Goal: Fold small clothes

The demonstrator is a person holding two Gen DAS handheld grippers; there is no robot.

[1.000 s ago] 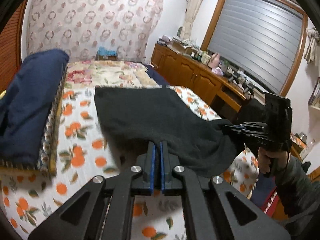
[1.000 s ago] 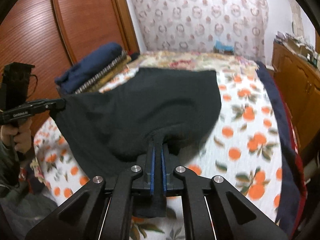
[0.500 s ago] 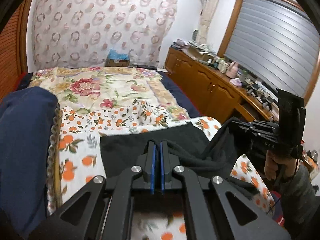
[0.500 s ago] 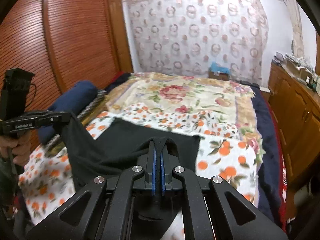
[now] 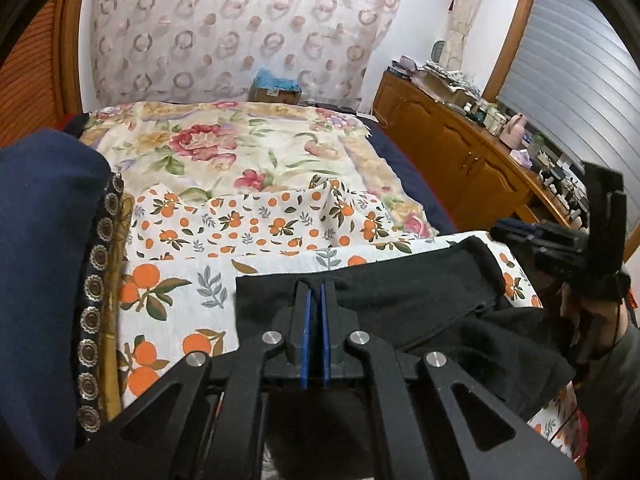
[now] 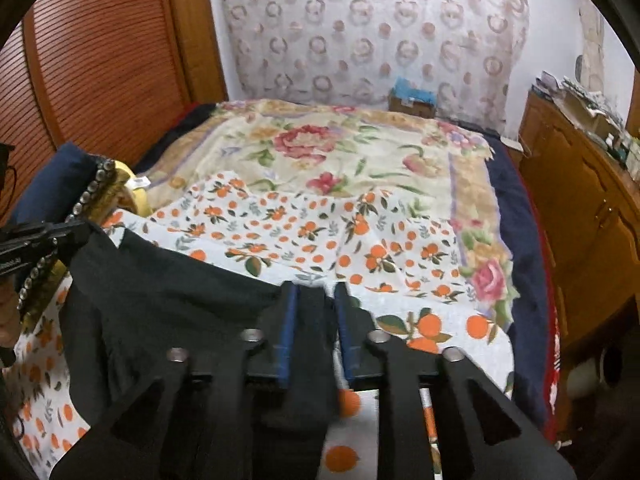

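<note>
A black garment lies folded over on the orange-print sheet of the bed. My left gripper is shut on the garment's near-left edge, low over the sheet. In the right wrist view, my right gripper has its jaws opening, and a fold of the black garment hangs loose between the parted blue pads. Each view shows the other gripper at one end of the cloth: the right gripper and the left gripper.
A stack of folded navy and gold-trimmed bedding rises at the left of the bed. A floral quilt covers the far half. A cluttered wooden cabinet runs along the right, and slatted closet doors along the left.
Both grippers carried the garment's held edge forward and down, so the cloth went from spread out in the air to folded on the sheet. The right jaws have parted.
</note>
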